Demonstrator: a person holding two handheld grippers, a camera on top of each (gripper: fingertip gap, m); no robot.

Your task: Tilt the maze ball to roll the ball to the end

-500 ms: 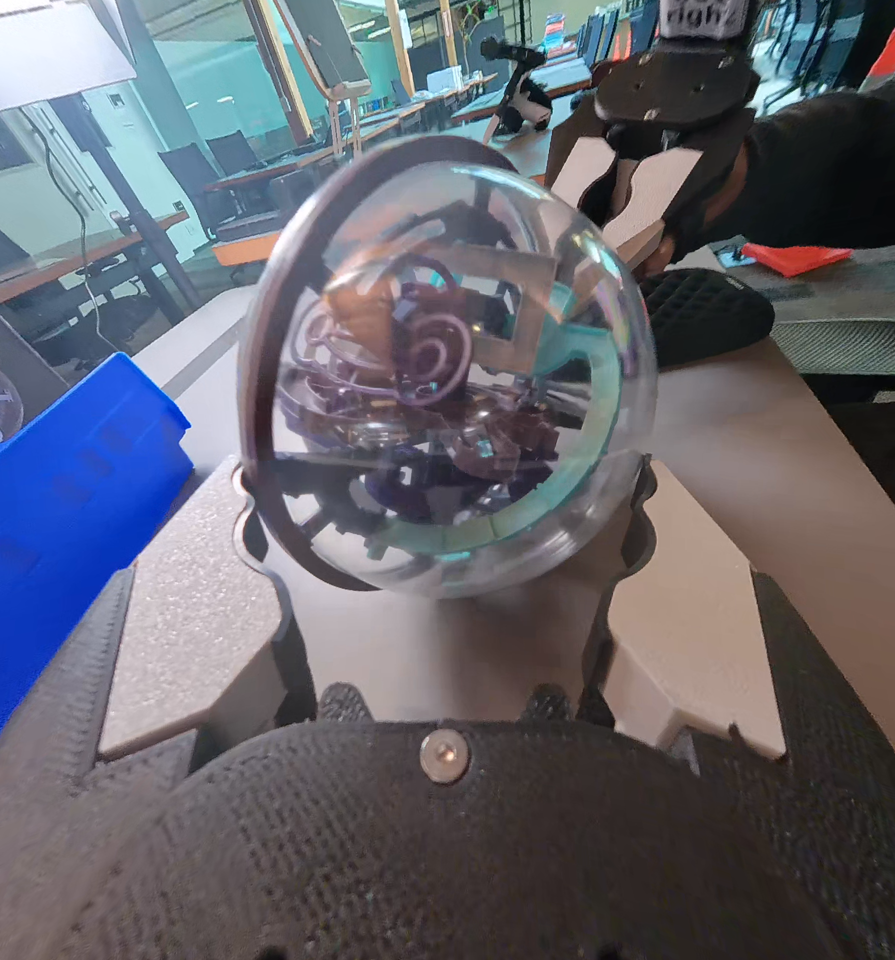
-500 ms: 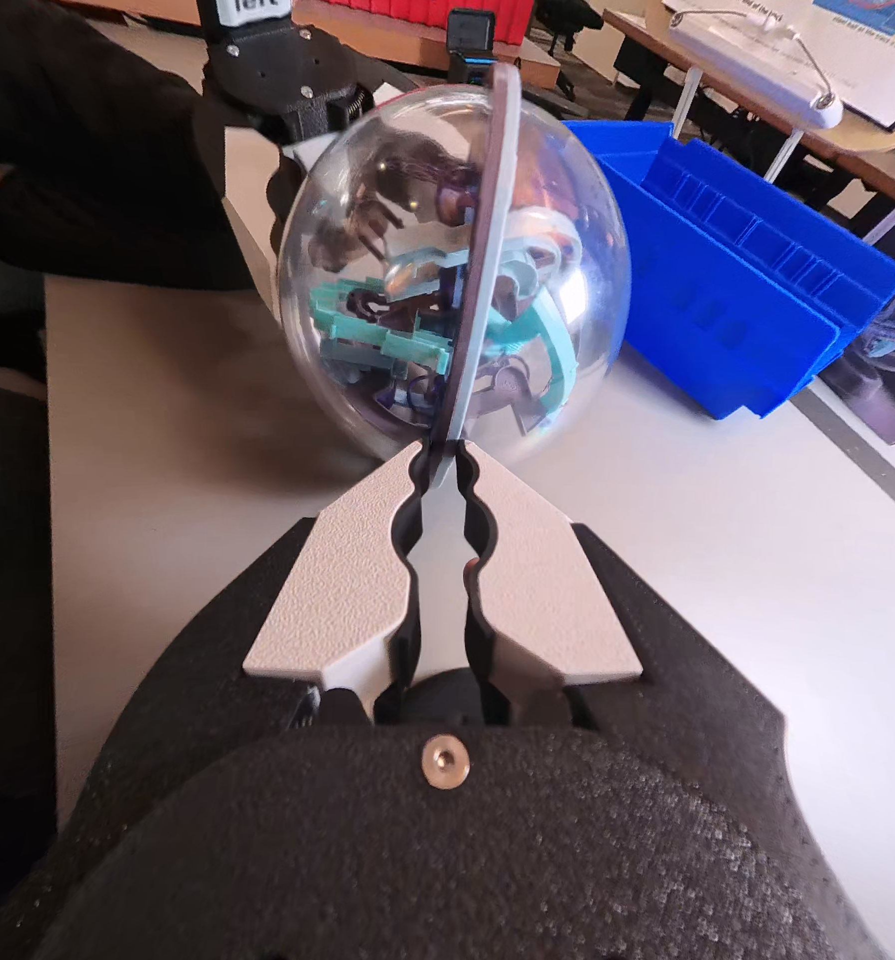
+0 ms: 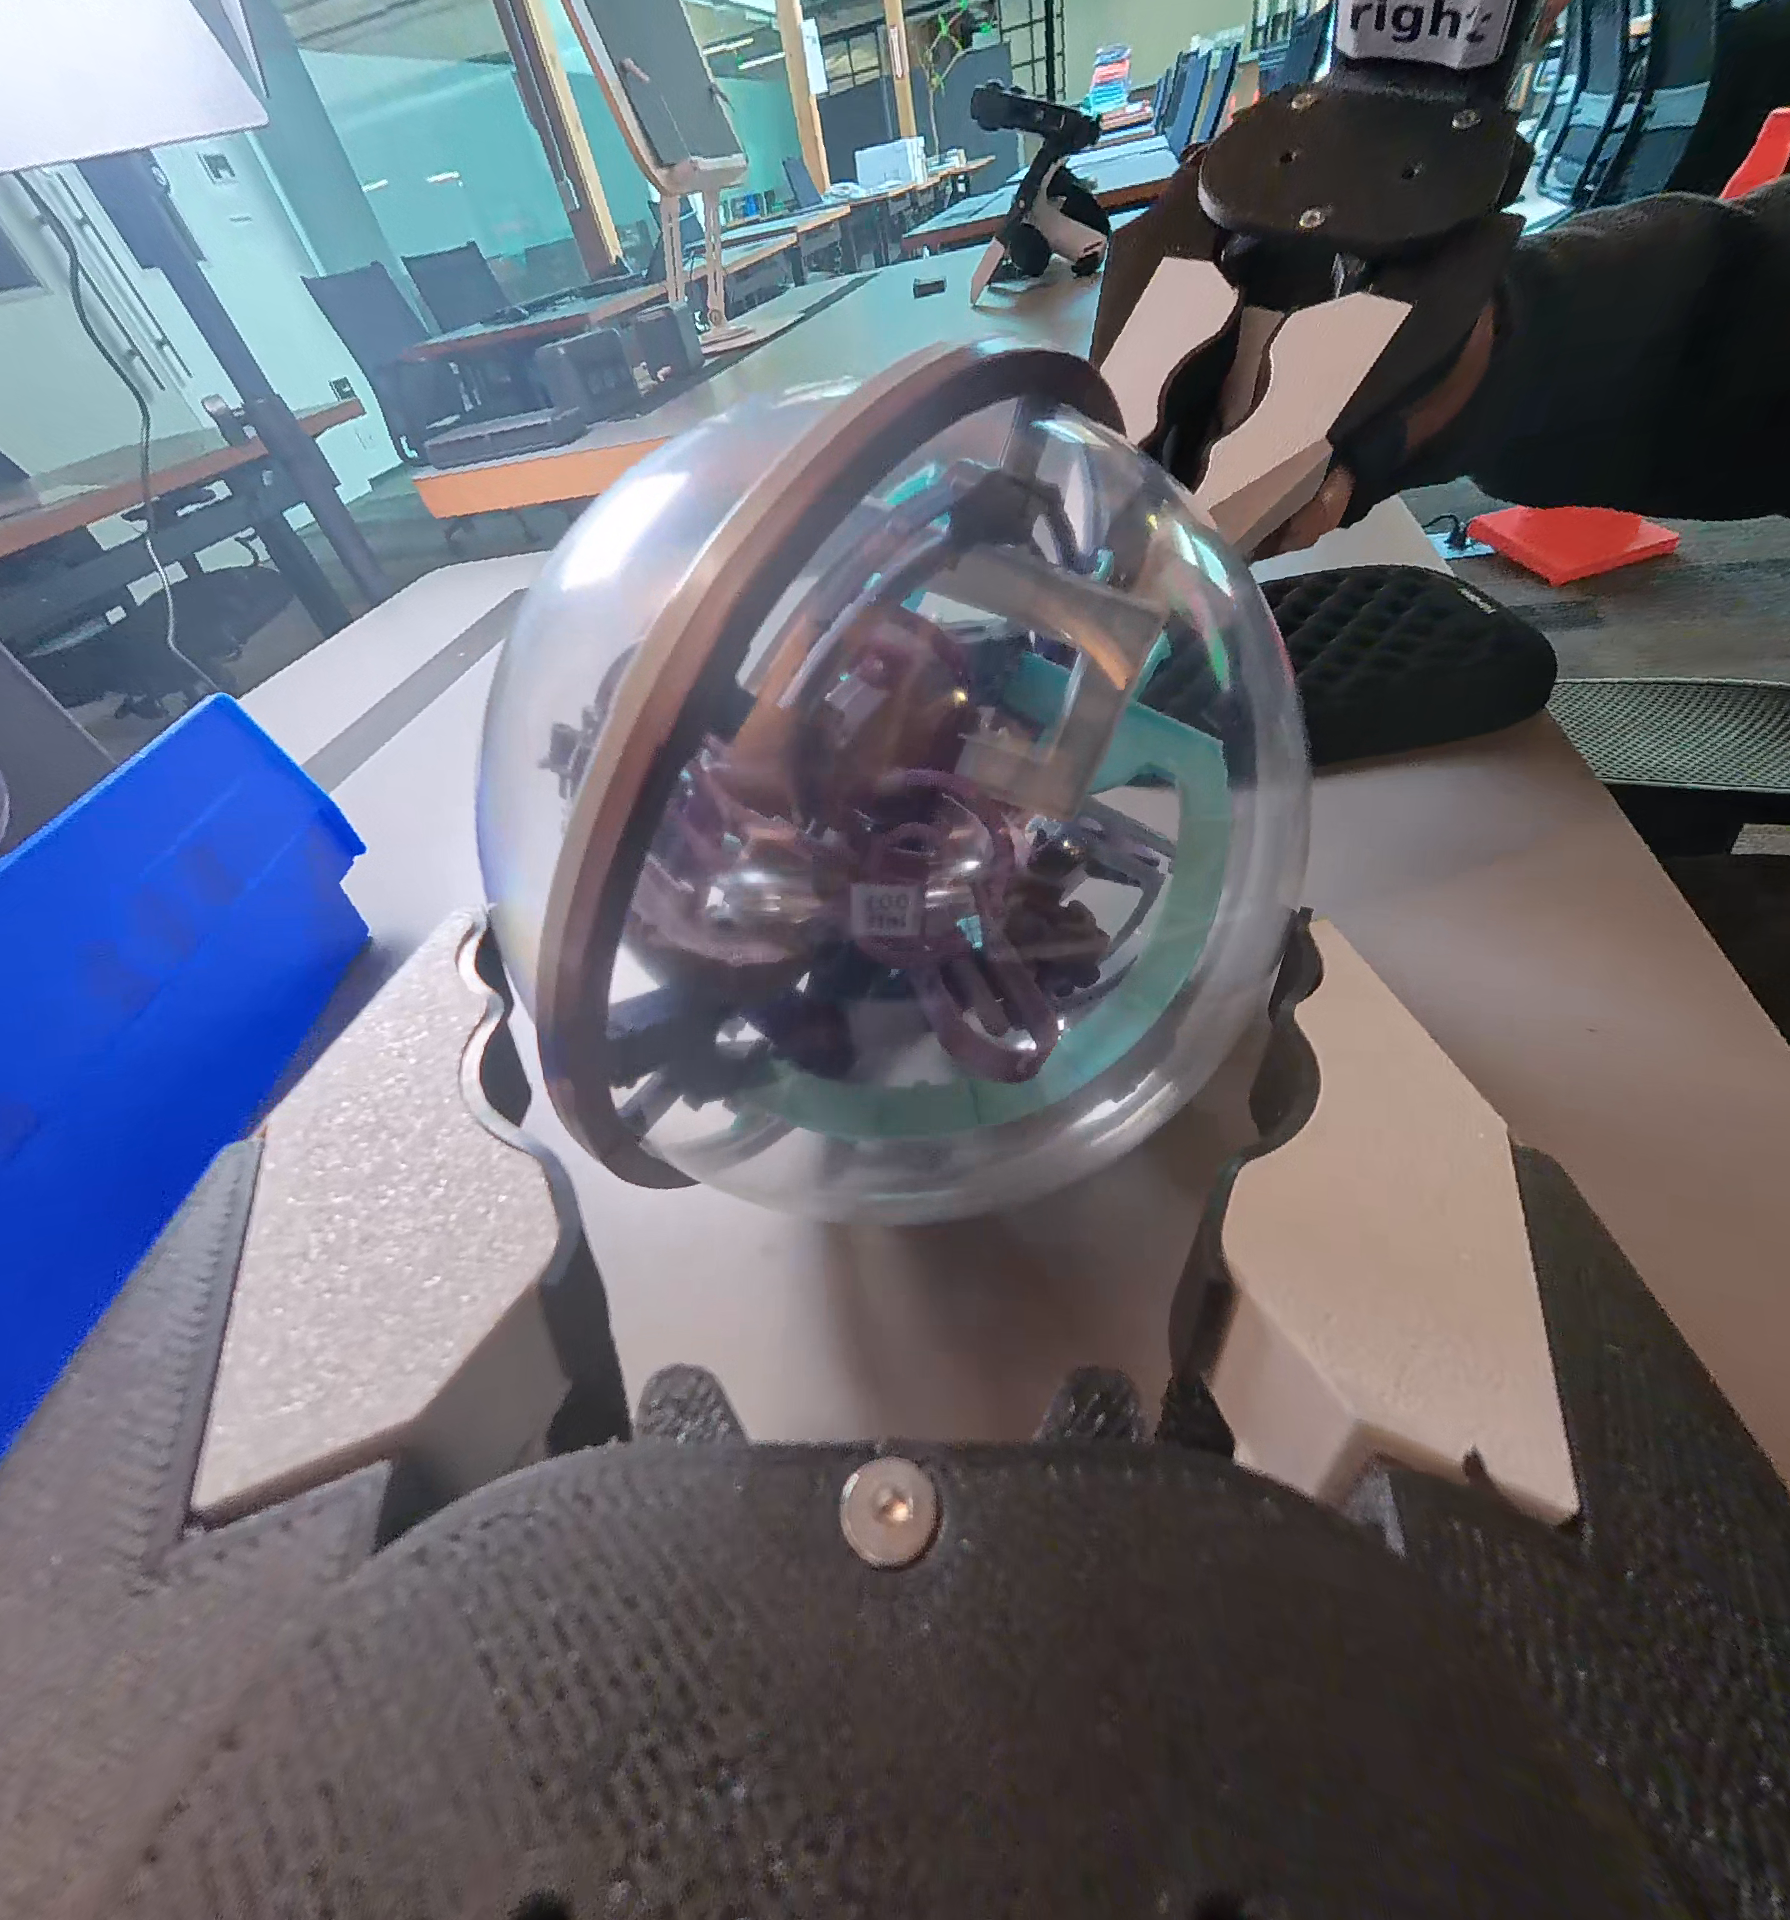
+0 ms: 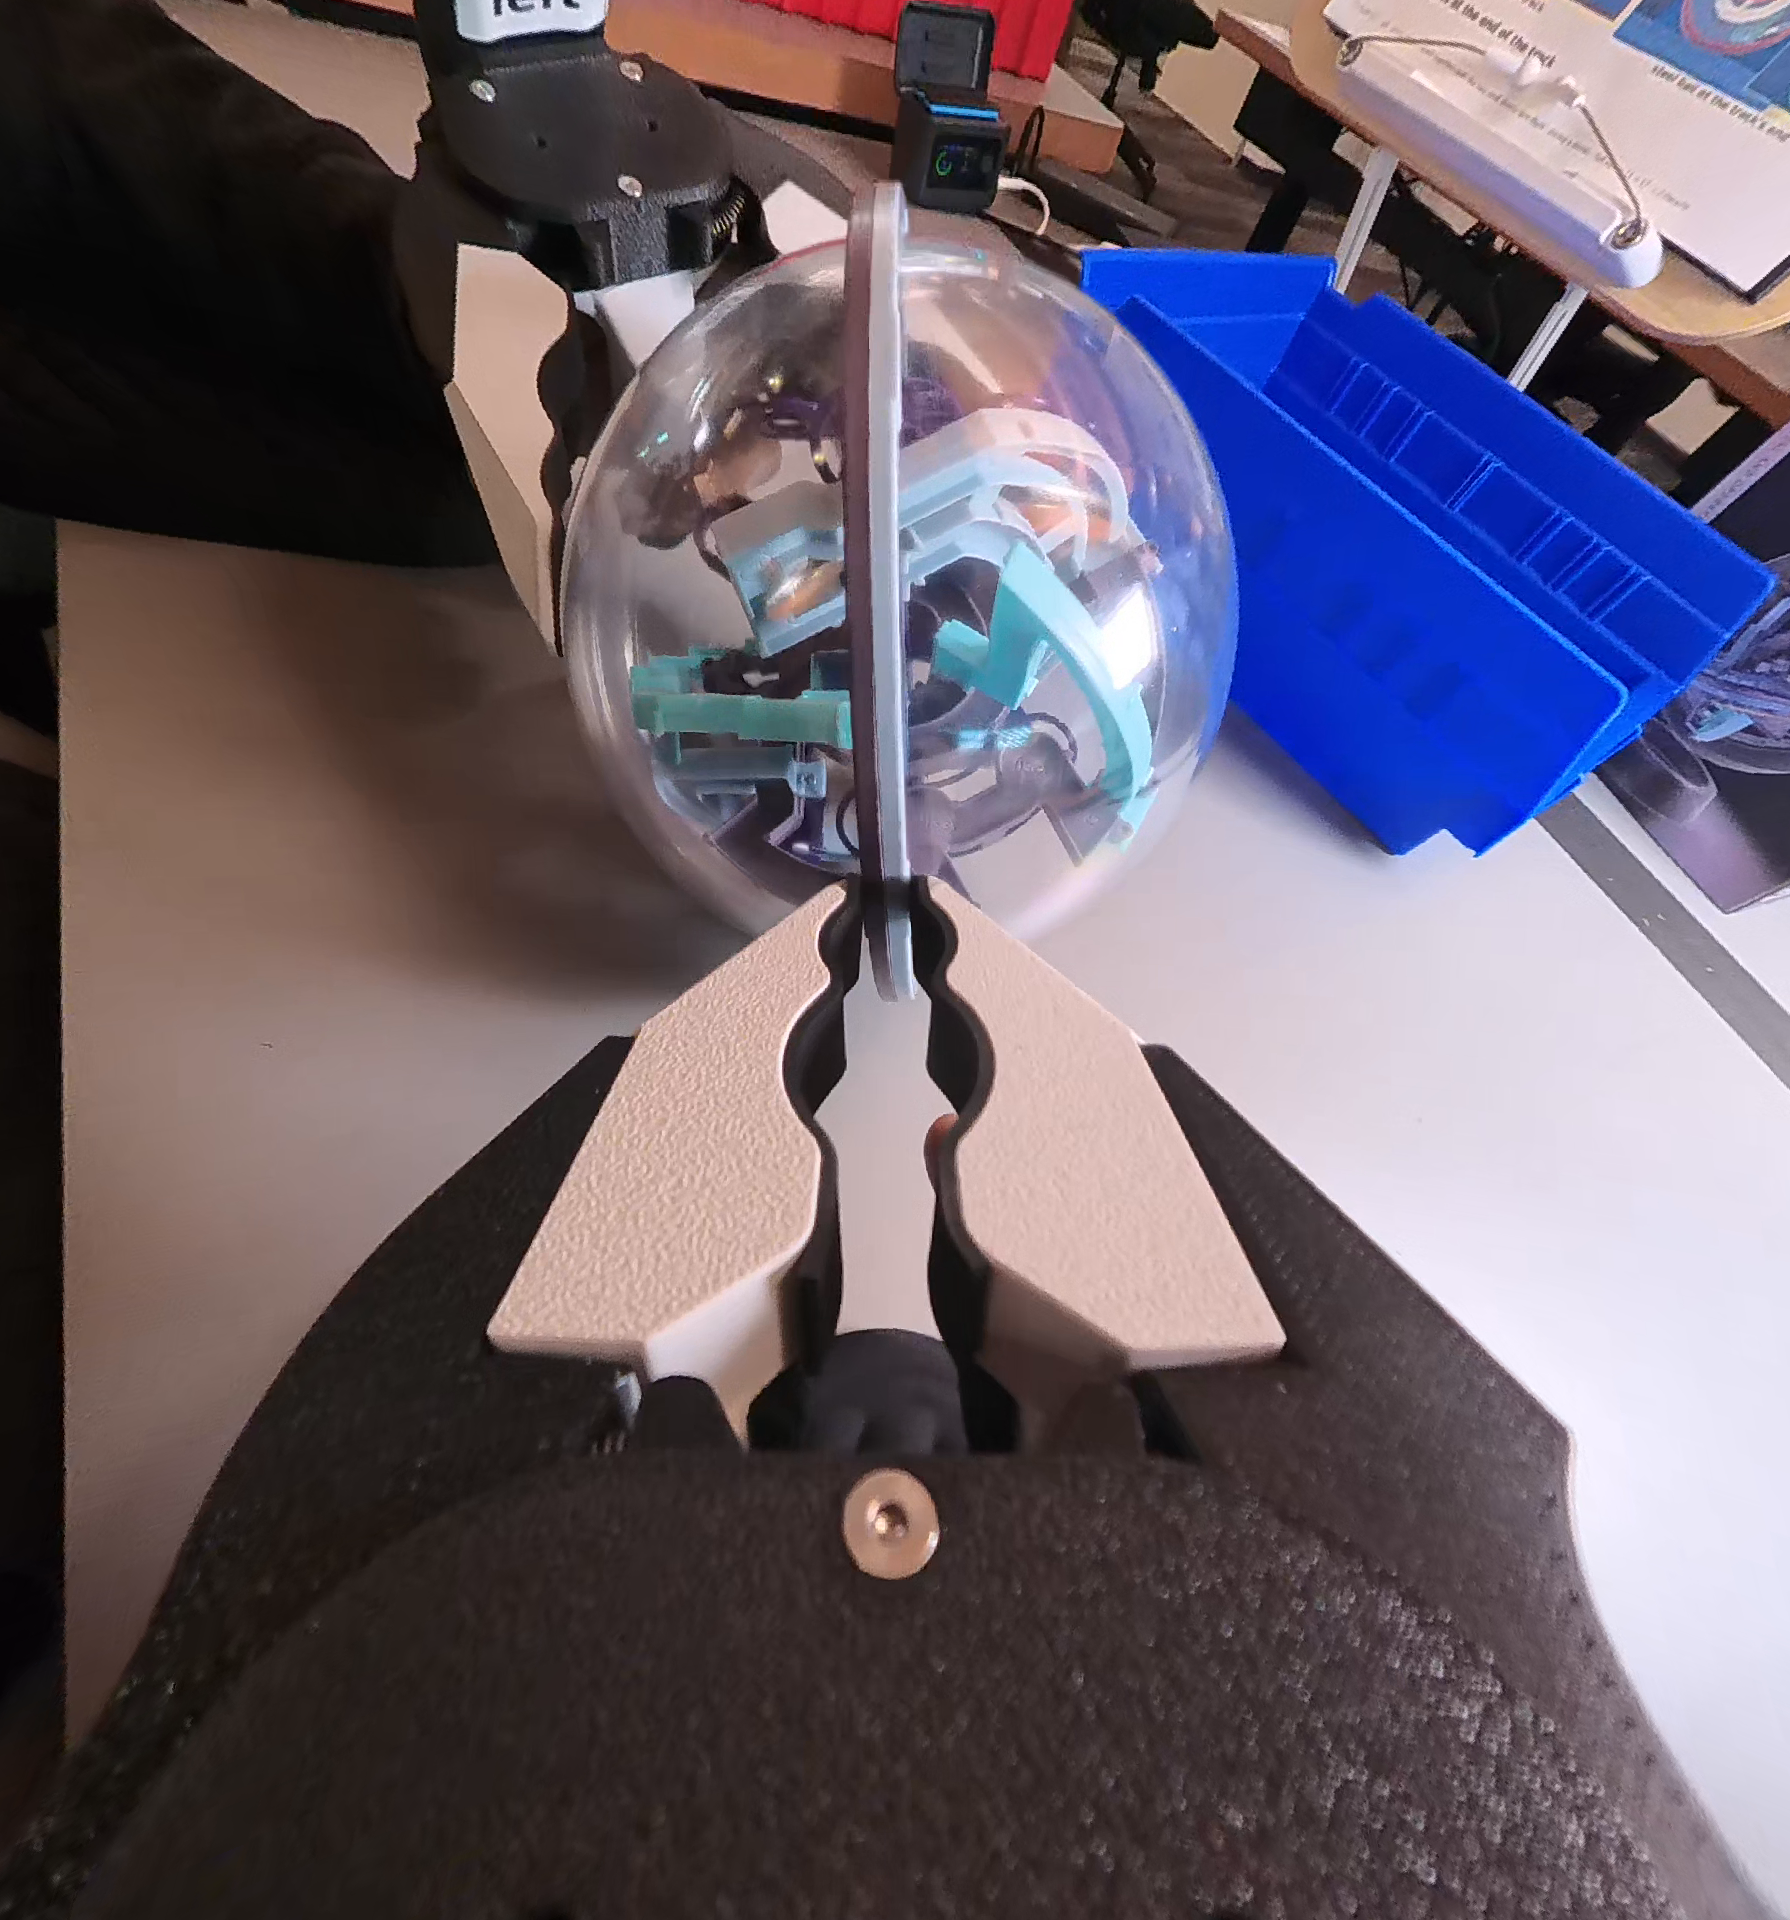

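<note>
The maze ball [image 3: 891, 790] is a clear sphere with teal and purple tracks inside and a flat ring [image 3: 642, 727] around its middle. My left gripper [image 3: 891, 987] stands wide, with both pads against the sphere's sides. In the right wrist view the maze ball [image 4: 891, 582] is straight ahead with its ring [image 4: 886, 520] edge-on and upright. My right gripper [image 4: 886, 914] is shut on the ring's lower edge. The right gripper also shows in the left wrist view [image 3: 1275, 416], behind the ball's upper right. I cannot make out the small ball inside.
A blue bin [image 3: 91, 987] sits left of the ball on the pale table [image 3: 1493, 935]; in the right wrist view the bin [image 4: 1442, 582] is on the right. A black mesh pad [image 3: 1390, 655] and a red flat piece [image 3: 1566, 540] lie beyond. A person's dark sleeve [image 4: 195, 312] is at the left.
The ball has turned between the grippers: its ring swung from the left edge toward the middle in the left view and stands upright in the right view. Both grasps hold.
</note>
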